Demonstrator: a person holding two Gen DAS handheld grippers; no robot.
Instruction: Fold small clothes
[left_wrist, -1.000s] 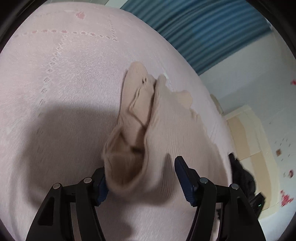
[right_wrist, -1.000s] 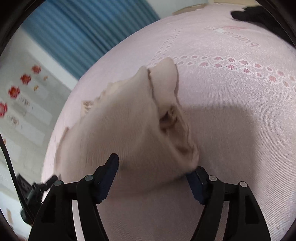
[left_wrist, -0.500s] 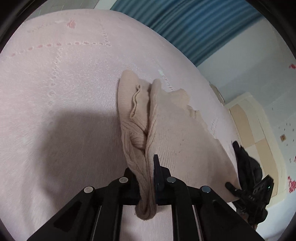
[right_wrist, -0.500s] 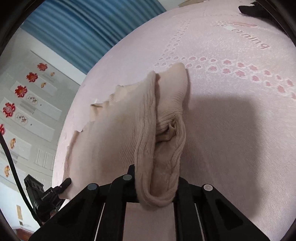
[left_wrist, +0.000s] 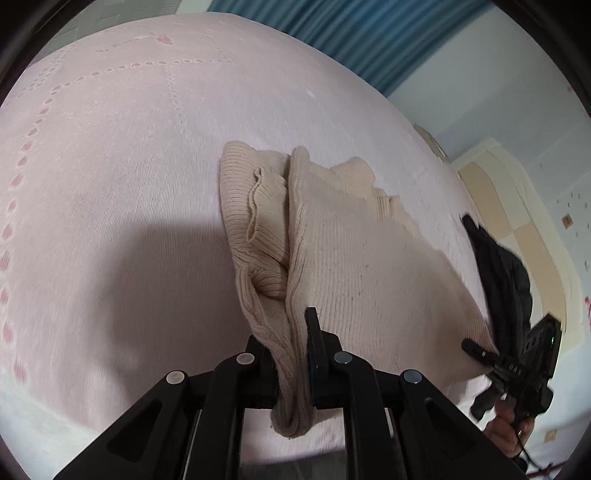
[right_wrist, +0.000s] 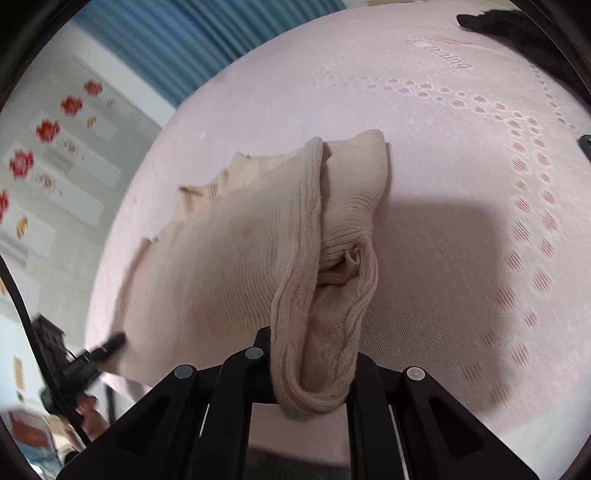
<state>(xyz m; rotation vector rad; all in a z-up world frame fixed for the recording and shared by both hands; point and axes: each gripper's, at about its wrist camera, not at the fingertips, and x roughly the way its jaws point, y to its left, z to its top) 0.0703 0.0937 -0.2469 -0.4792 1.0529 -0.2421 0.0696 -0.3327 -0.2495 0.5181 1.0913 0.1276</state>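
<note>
A beige ribbed knit garment hangs stretched between my two grippers above the pink bed sheet, its far part still lying on the sheet. In the left wrist view my left gripper pinches one bunched edge. Its jaws are easing open a little, with the knit still pressed between the pads. In the right wrist view my right gripper is closed on the opposite edge of the garment, and a fold bulges over its fingers. Each view shows the other gripper at the garment's far corner.
A dark cloth lies at the far end of the bed, and it also shows behind the right gripper as dark cloth. A blue curtain and a pale wall with red flower stickers stand beyond the bed. A hand holds the right gripper.
Both grippers went from open around the garment's edges to closed on them. They then drew back and up, lifting the near side of the garment off the sheet.
</note>
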